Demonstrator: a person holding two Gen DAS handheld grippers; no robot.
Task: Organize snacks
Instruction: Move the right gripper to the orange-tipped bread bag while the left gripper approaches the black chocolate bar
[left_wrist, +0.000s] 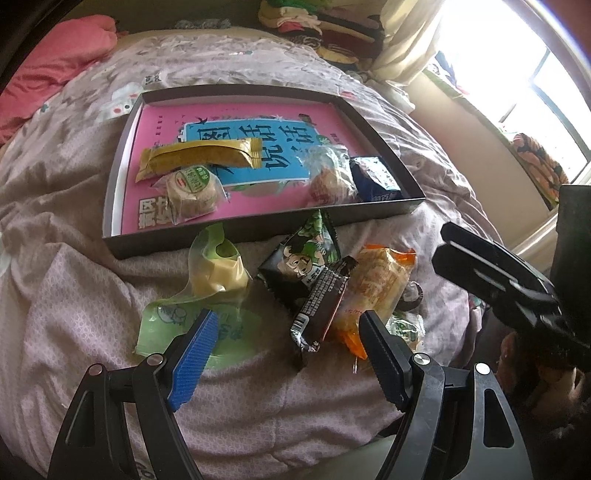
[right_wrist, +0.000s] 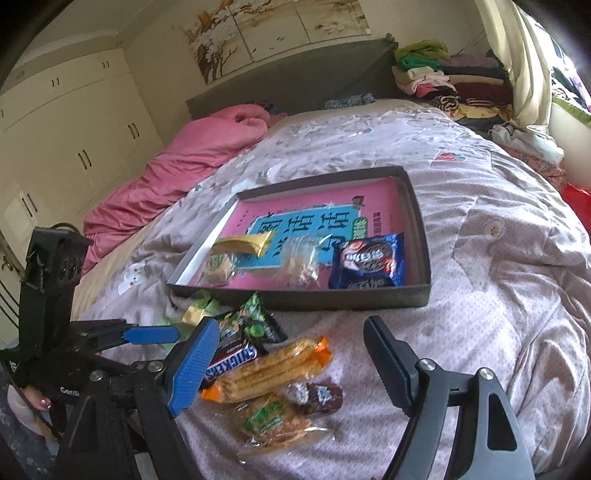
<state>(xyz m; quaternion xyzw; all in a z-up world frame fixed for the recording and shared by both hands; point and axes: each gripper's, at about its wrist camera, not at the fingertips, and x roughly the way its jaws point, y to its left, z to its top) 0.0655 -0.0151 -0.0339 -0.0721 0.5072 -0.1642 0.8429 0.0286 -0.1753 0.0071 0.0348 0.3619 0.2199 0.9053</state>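
Four snacks in tray (left_wrist: 258, 225); both grippers (left_wrist: 288, 332) (right_wrist: 288, 345) empty, released, seemingly above loose pile.

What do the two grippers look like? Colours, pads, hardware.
Both alike: black plastic frames with triangular cut-outs and silver pivot screws. Left gripper and right gripper each carry one bright blue ribbed pad and one dark, saw-toothed pad. The left's body bears small white lettering, partly legible.

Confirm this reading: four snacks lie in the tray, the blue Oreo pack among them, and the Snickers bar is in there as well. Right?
Not quite. The Snickers bar is not in the tray; it lies on the quilt in front of it, among the loose snacks, as the right wrist view shows. The blue Oreo pack does lie in the tray.
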